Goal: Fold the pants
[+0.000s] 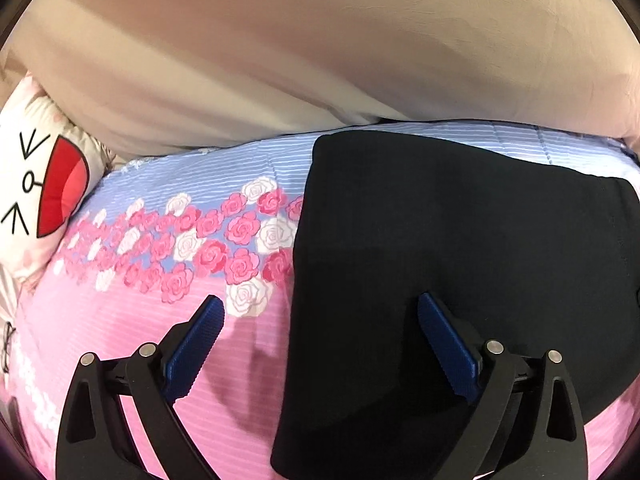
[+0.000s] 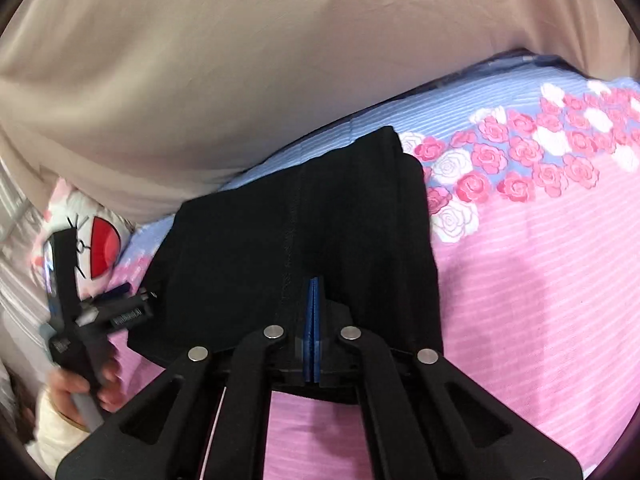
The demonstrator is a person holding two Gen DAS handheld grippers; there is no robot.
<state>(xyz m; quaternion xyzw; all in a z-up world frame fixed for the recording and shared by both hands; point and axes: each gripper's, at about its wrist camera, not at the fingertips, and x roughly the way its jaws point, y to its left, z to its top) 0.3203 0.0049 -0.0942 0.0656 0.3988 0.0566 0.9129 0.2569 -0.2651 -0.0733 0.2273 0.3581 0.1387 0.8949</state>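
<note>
Lying folded on the floral bedspread (image 1: pixel 160 360), black pants (image 1: pixel 460 260), left hand-held gripper (image 1: pixel 320 312) spread wide over their edge, right hand-held gripper (image 2: pixel 313 280) closed empty above them.

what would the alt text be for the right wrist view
Folded black pants lie on a pink and blue rose-print bedspread, with the shut right gripper over their near edge. At left, a hand holds the left gripper near a cartoon-face pillow.

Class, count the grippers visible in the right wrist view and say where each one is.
2. The right gripper sits bottom centre, shut, over the black pants. The left gripper is at the left edge, held in a hand.
</note>
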